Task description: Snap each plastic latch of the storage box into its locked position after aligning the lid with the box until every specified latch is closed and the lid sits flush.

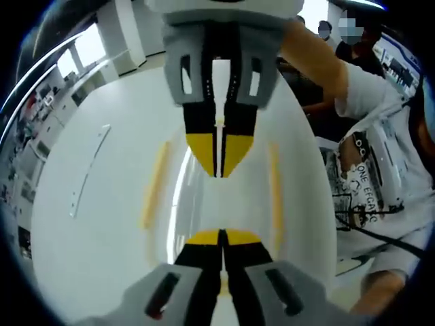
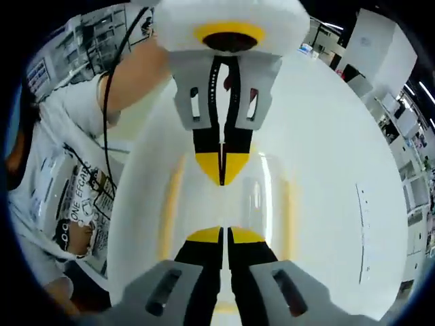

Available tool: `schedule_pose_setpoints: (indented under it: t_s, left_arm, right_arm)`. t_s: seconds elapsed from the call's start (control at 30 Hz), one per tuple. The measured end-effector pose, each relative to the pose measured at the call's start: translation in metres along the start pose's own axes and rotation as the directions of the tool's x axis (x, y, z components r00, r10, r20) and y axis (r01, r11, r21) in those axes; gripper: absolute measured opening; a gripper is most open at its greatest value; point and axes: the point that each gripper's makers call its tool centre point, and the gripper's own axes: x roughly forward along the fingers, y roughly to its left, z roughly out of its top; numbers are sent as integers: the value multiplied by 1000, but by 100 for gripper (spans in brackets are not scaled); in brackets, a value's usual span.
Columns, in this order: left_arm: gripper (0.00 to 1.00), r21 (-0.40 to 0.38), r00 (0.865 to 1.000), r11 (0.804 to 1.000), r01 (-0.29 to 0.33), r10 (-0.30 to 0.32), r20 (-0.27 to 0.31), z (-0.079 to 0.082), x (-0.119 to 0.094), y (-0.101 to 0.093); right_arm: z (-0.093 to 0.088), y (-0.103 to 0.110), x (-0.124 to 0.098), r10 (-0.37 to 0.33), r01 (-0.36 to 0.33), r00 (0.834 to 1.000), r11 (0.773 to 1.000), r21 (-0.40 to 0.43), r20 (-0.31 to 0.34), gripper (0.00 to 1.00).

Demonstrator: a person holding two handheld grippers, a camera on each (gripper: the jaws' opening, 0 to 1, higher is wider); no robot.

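Facing each other across the storage box (image 1: 217,204), the two grippers look poised at opposite ends of it — a judgement, since the box itself reads only faintly: a clear, glossy lid with a yellowish strip along each long side, lying on the white table (image 1: 102,217). In the left gripper view the left gripper (image 1: 221,238) rises from the bottom with its yellow-tipped jaws pressed together, nothing visibly between them; the right gripper (image 1: 219,166) comes down from the far side of the box, its jaws likewise closed to a thin seam. The right gripper view mirrors this: the right gripper's tips meet at the near end of the box (image 2: 224,197), the left gripper beyond it.

Whether the lid sits flush, or which latches are already snapped, I cannot tell — the plastic is too transparent and washed out. My reading is that the latching step is in hand, the closed tips serving as pushers. The next move calls for each tip to find a latch at its end of the box and press it toward the wall until it seats.

Beside the box, a person's sleeve and printed shirt (image 1: 380,163) sit close to one long side; a thin clear strip (image 1: 88,170) lies well apart on the other. Neither blocks the ends.
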Motion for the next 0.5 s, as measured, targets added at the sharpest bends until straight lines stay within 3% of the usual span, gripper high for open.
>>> schedule_pose_setpoints:
  t_s: [0.23, 0.37, 0.5]
  left_arm:
    - [0, 7, 1000, 1000, -5, 5, -18, 2, 2, 5]
    - [0, -7, 1000, 1000, 7, -7, 13, 0, -2, 14]
    - [0, -7, 999, 1000, 17, -17, 37, 0, -3, 12]
  right_arm:
    - [-9, -7, 4, 33, -31, 993, 999, 20, -112, 0]
    - [-19, 0, 10, 67, -65, 983, 998, 16, -172, 0]
    - [-17, 1, 10, 70, -68, 983, 998, 20, -173, 0]
